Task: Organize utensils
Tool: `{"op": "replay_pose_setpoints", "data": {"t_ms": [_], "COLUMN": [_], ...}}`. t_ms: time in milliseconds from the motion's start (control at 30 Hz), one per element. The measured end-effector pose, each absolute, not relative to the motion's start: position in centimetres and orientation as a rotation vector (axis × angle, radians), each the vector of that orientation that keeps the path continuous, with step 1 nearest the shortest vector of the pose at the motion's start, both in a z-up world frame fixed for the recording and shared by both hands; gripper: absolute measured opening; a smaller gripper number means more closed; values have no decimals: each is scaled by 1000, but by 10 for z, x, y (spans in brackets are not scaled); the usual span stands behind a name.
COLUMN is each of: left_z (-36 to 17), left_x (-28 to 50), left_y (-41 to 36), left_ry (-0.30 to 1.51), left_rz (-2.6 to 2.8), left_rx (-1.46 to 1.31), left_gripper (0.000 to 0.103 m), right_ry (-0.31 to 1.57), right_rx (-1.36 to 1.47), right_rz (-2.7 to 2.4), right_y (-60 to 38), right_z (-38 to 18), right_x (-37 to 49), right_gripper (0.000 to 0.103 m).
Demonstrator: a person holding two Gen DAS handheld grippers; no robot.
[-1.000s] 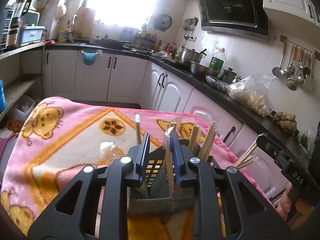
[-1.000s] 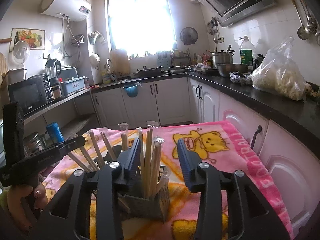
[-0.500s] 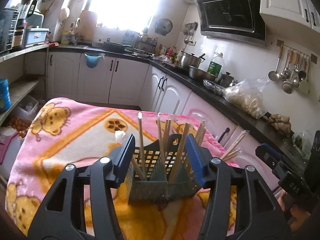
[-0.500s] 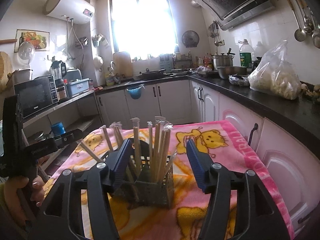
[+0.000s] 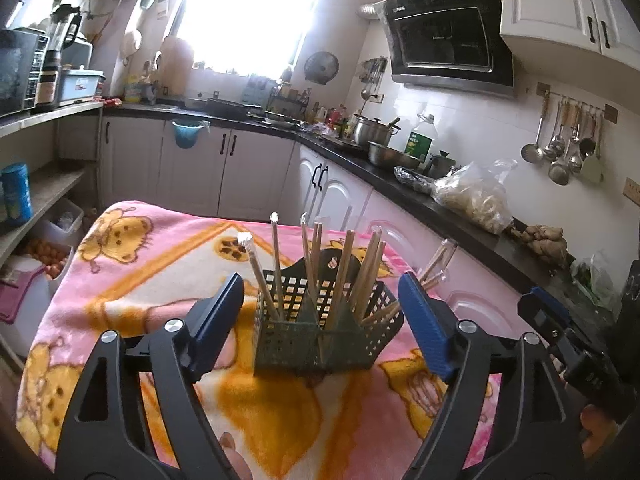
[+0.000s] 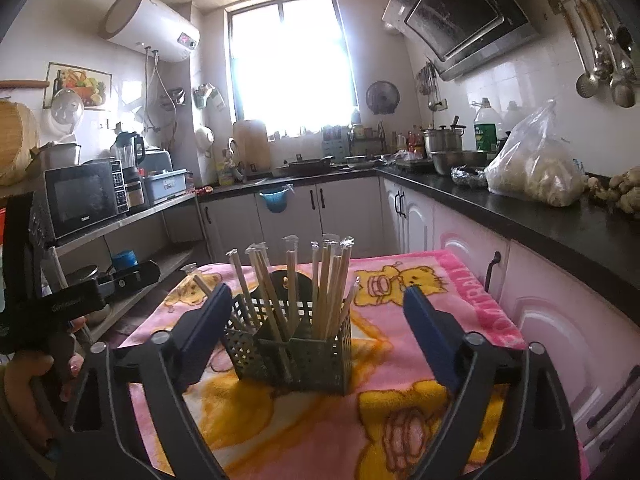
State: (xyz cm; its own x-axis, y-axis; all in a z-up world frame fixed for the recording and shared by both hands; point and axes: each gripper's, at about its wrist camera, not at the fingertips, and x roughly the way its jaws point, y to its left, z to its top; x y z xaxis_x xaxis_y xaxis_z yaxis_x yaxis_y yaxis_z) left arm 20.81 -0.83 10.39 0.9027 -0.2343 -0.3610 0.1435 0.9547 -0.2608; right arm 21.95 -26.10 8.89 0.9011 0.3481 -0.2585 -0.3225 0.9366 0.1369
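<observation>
A dark green perforated utensil caddy (image 5: 320,344) (image 6: 296,354) stands on a pink and orange blanket (image 5: 140,276) (image 6: 420,280). Several wooden chopsticks (image 5: 340,276) (image 6: 332,284), some in clear wrappers, stand upright and leaning in its compartments. My left gripper (image 5: 322,324) is open, its blue pads wide apart on either side of the caddy and short of it. My right gripper (image 6: 320,334) is open too and holds nothing. The right gripper's body (image 5: 576,348) shows at the right of the left wrist view; the left gripper's body (image 6: 80,296) shows at the left of the right wrist view.
A black countertop (image 6: 540,216) with a plastic bag (image 6: 536,172), pots and bottles runs along the right. White cabinets (image 5: 248,176) line the back. Shelves with a microwave (image 6: 80,196) stand on the left. A hand (image 6: 24,372) grips the left tool.
Both grippers have opened wider and drawn back from the caddy. A second ago the left one was nearly shut among the chopsticks; the chopsticks now stand free in the caddy.
</observation>
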Motion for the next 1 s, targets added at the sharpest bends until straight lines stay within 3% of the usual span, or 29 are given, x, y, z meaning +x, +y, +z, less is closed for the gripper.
{"op": "replay_pose_setpoints", "data": {"t_ms": [233, 1000], "left_z": [99, 55], "left_x": [182, 109], "left_y": [-9, -7], "left_ry": [398, 377], "left_rz": [-187, -140], "left_rx": [-213, -203], "left_gripper": [91, 92], "right_ry": [270, 212], "right_rx": [88, 42], "right_rz": [346, 324], "right_y": [-265, -263], "right_z": [87, 55], "right_x": [196, 122], "right_gripper": [92, 97]}}
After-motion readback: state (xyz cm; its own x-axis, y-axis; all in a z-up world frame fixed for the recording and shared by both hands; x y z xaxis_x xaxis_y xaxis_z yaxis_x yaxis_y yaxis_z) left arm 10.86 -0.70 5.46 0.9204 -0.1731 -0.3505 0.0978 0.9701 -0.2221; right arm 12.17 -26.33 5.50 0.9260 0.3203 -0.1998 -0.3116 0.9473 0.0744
